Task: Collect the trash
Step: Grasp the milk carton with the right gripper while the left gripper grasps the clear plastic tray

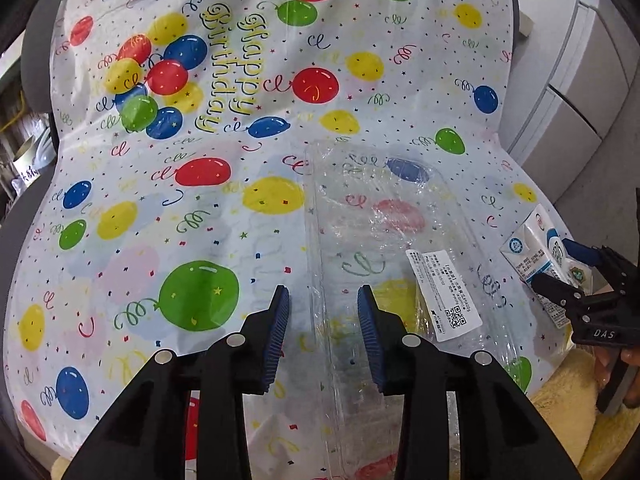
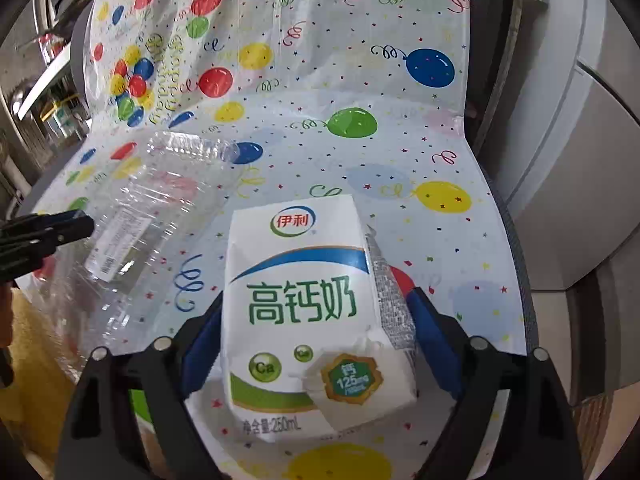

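Left hand-held gripper (image 1: 323,316): points steeply down at the cloth; jaws part-way apart, with the near edge of the clear plastic bottle between the blue pads; the pads do not visibly press on it.
Left pads (image 1: 280,320): ribbed, blue, one either side of the bottle's long ridge.
Right hand-held gripper (image 2: 316,344): tilted steeply down; jaws wide, one blue pad on each side of the milk carton; whether the pads press on the carton's sides I cannot tell.
Person's hand (image 1: 624,376): partly seen at 4 o'clock in the left wrist view, behind the right hand-held gripper's black body.
Clear plastic bottle (image 1: 384,248): empty, flattened, lying on its side on the cloth, running from 6 o'clock up towards 1 o'clock in the left wrist view; a white label with a QR code (image 1: 444,292) on it; in the right wrist view it lies at 9 to 10 o'clock, neck end farthest away.
Milk carton (image 2: 308,312): white with green and blue print, lying face up on the cloth, centre of the right wrist view; at 3 o'clock in the left wrist view, well apart from the bottle's body.
Carton contents: cannot tell.
Balloon-print cloth (image 1: 168,216): "Happy Birthday" plastic cover draped over a chair, running up its backrest towards 12 o'clock.
Yellow fleecy cushion (image 1: 560,408): shows under the cloth's near edge at 5 o'clock.
Grey cabinet (image 2: 580,168): at 3 o'clock, beside the chair.
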The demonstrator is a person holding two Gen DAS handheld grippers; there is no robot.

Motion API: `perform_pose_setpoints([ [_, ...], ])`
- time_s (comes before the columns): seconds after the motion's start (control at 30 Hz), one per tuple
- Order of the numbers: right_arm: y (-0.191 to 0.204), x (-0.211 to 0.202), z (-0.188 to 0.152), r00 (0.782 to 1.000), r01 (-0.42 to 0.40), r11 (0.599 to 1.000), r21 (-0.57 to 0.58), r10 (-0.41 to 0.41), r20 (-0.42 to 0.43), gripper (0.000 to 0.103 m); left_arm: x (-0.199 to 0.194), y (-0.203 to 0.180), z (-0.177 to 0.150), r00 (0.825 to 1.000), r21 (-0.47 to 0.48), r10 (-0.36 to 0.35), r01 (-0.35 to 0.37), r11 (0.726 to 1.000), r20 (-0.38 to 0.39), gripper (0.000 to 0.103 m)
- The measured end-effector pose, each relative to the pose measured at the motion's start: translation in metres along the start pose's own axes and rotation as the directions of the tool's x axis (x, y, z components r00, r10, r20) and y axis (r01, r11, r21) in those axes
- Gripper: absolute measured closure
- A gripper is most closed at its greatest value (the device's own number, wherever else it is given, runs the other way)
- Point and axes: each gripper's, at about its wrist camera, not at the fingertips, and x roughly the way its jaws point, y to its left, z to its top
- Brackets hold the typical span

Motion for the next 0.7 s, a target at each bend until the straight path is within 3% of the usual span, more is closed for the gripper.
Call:
perform_pose_setpoints([
  [0.13, 0.008, -0.017, -0.003, 0.999, 0.014, 1.000, -0.009, -0.014, 0.053, 0.020, 0.002, 0.001, 0.004, 1.000, 0.006, 0.004, -0.003, 1.000, -0.005, 0.066],
  [0.2, 0.010, -0.026, -0.004, 0.997, 0.015, 1.000, -0.001, -0.015, 0.070, 0.020, 0.005, -0.002, 0.006, 1.000, 0.024, 0.012, -0.012, 1.000, -0.006, 0.075],
  [0.27, 0.013, -0.036, -0.005, 0.996, 0.012, 1.000, 0.005, -0.012, 0.091, 0.020, 0.008, -0.006, 0.007, 1.000, 0.047, 0.016, -0.015, 0.999, -0.013, 0.094],
  [0.5, 0.017, -0.059, -0.009, 0.987, 0.075, 0.997, 0.003, -0.075, 0.142, 0.020, -0.012, -0.013, 0.005, 0.999, 0.057, -0.019, 0.017, 0.998, 0.046, 0.097],
  [0.7, 0.007, -0.076, -0.014, 0.979, 0.102, 0.993, 0.062, -0.111, 0.172, 0.020, -0.047, -0.009, 0.003, 0.990, -0.008, -0.055, 0.056, 0.998, 0.133, 0.098],
])
